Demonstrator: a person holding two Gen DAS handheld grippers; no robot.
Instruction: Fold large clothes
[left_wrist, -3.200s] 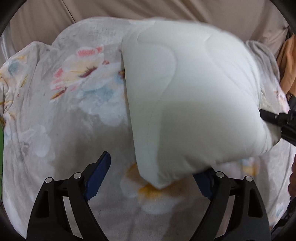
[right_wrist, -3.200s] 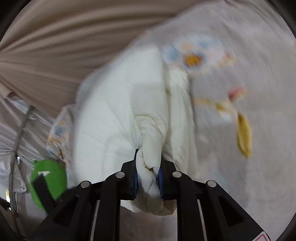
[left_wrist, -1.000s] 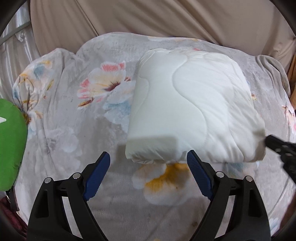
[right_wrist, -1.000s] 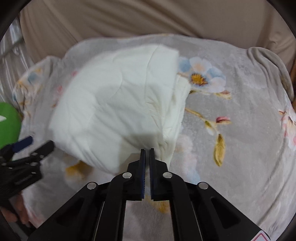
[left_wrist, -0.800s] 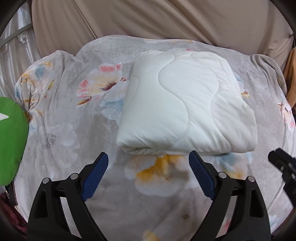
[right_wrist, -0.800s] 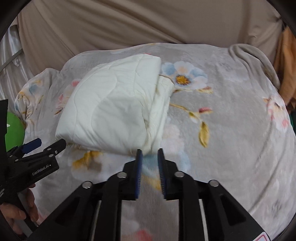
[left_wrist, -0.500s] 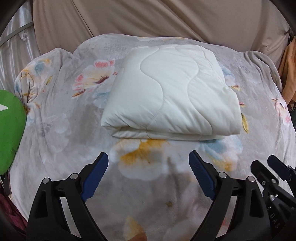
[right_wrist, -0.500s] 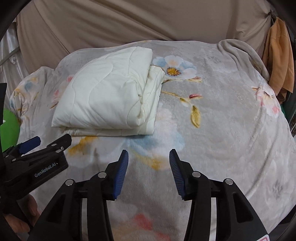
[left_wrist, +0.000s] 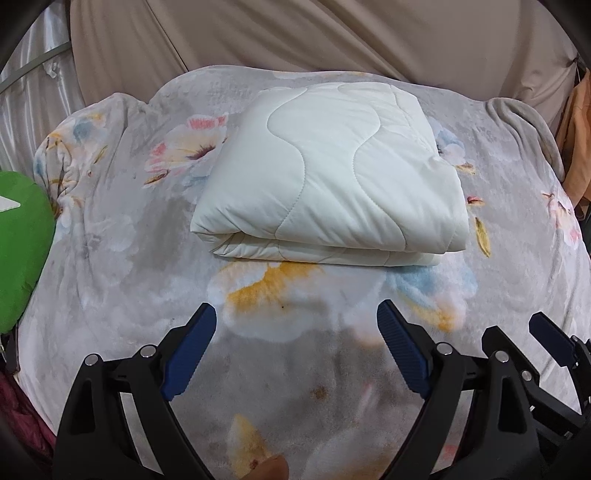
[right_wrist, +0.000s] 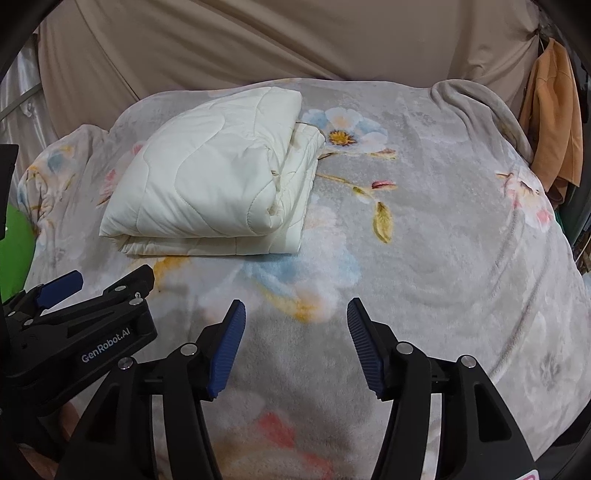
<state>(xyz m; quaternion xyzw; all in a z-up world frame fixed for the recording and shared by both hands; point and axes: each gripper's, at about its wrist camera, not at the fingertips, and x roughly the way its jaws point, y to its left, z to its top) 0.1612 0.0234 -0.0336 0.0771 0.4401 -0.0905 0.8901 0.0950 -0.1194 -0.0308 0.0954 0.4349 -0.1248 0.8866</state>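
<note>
The white quilted comforter (left_wrist: 332, 173) lies folded into a thick rectangular bundle on the bed, resting on the grey floral blanket (left_wrist: 295, 295), toward twelve o'clock in the left wrist view and toward ten o'clock in the right wrist view (right_wrist: 214, 177). The left gripper (left_wrist: 297, 345) hangs above the blanket at the near edge, its blue-padded fingers (left_wrist: 190, 345) spread wide apart and holding nothing; the right gripper (right_wrist: 295, 343) sits just beside it, its fingers (right_wrist: 227, 345) likewise spread and empty, well apart from the bundle. The fold looks finished, or very near it, so the risk from here is mostly of undoing it. The right-hand side of the bundle, seen at three o'clock of it in the right wrist view, shows loose stacked layers with the top layer set back from the lower ones; a bulky quilted filling tends to spring, and that side could creep open by itself. If either gripper goes back in to tidy, a pinch on only the top layer would peel it off the stack, and a push along the plush blanket would likely drag the bottom layer and skew the whole bundle. A green cushion (left_wrist: 22, 251) lies at nine o'clock and an orange garment (right_wrist: 550, 122) hangs at two o'clock, both clear of the bundle.
</note>
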